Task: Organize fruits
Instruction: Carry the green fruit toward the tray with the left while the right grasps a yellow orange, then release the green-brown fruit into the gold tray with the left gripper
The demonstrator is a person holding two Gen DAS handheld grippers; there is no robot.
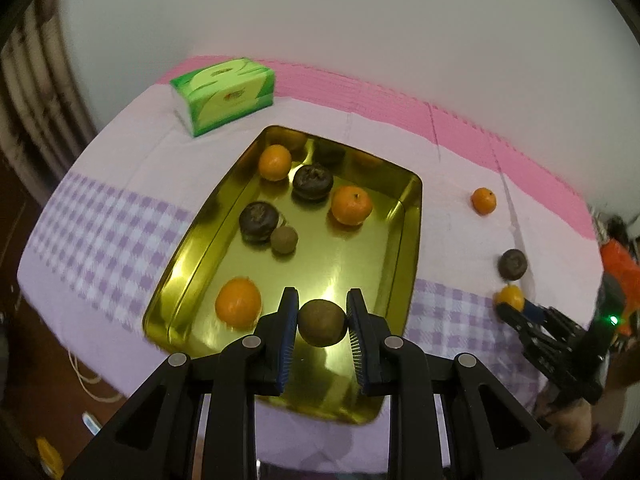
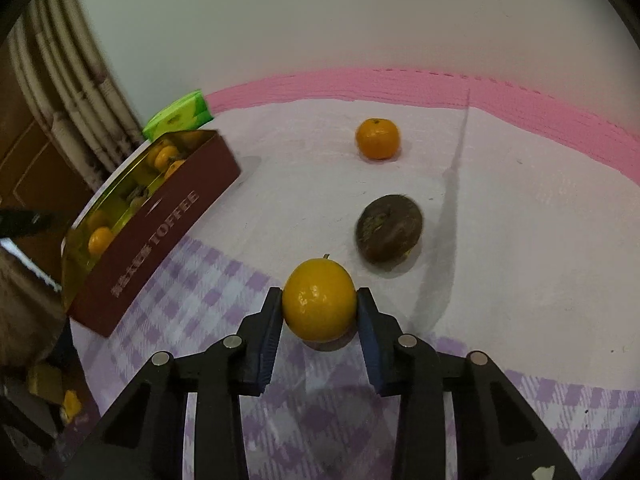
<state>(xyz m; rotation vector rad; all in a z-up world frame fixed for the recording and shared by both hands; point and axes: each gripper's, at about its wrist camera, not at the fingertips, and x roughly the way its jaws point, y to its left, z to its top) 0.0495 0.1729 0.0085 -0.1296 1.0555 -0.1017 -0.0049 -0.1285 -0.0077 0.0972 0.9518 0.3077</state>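
Presently, on the cloth-covered table:

1. Left gripper (image 1: pixel 322 322): jaws narrow, clamped on a brown fruit (image 1: pixel 322 323), held over the near end of the tin (image 1: pixel 412 216).
2. Right gripper (image 2: pixel 319 308): pads pressed to both sides of a yellow-orange fruit (image 2: pixel 319 300) low over the checked part of the cloth (image 2: pixel 192 280); whether the fruit touches the cloth cannot be told.
3. Tin, gold inside, dark red outside: holds three oranges (image 1: pixel 351 205), two dark wrinkled fruits (image 1: pixel 312 181) and one small brown fruit (image 1: pixel 284 239).
4. Loose on the cloth, right of the tin: one orange (image 2: pixel 377 138) at the far side; one dark fruit (image 2: pixel 389 229) nearer, just beyond the right gripper.
5. Green tissue pack (image 1: pixel 224 94): beyond the tin's far left corner, near the pink border (image 1: pixel 400 92).
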